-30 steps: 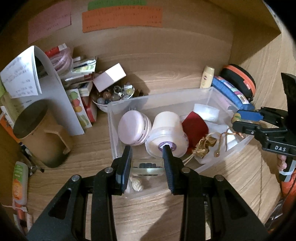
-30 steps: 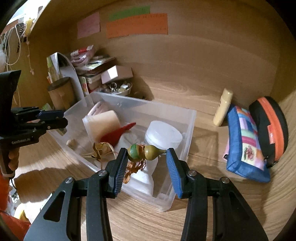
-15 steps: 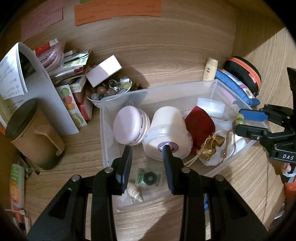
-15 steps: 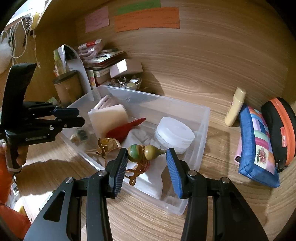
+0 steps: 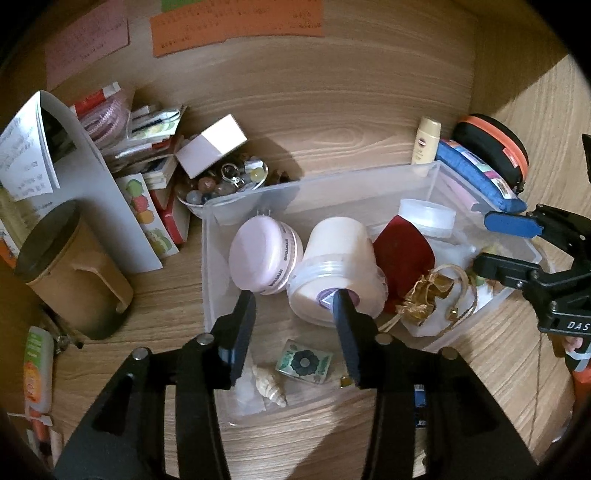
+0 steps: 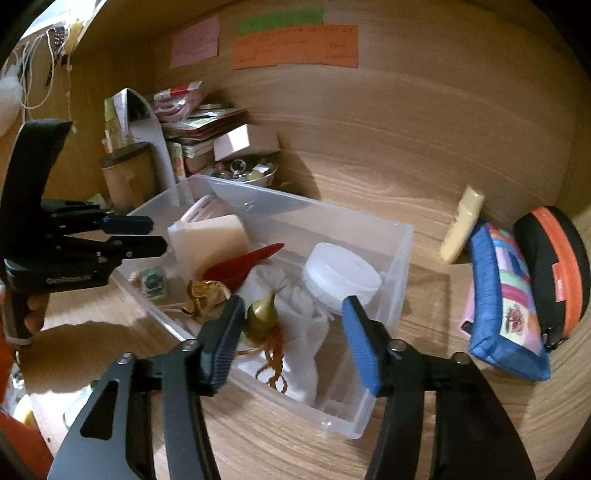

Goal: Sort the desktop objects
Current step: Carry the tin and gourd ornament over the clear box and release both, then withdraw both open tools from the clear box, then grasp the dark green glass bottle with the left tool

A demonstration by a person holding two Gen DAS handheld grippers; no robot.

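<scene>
1. Clear plastic bin [image 5: 436, 173]: one.
2. Round pink case [image 5: 258, 254]: one, in the bin.
3. Cream jar [image 5: 340, 258] lying on its side: one, in the bin.
4. White lidded tub [image 6: 341, 275]: one, in the bin.
5. Red pouch [image 5: 402, 254]: one.
6. Gold ribbon bow [image 5: 428, 295]: one.
7. Gourd charm [image 6: 262, 319] with tassel: one.
8. Seashell [image 5: 269, 386]: one.
9. Green flower tile [image 5: 304, 362]: one.
10. Brown mug [image 5: 70, 273] on the desk: one.
11. Bowl of beads [image 5: 225, 184]: one; beads too many to count.
12. Small white box [image 5: 210, 146]: one.
13. Cream tube [image 6: 463, 223]: one.
14. Zip pouches: two, a blue pouch [image 6: 506, 310] and a black-and-orange case [image 6: 554, 266].
15. Wall notes: three, a pink note [image 6: 194, 46], a green note [image 6: 280, 16], an orange note [image 6: 295, 46].
</scene>
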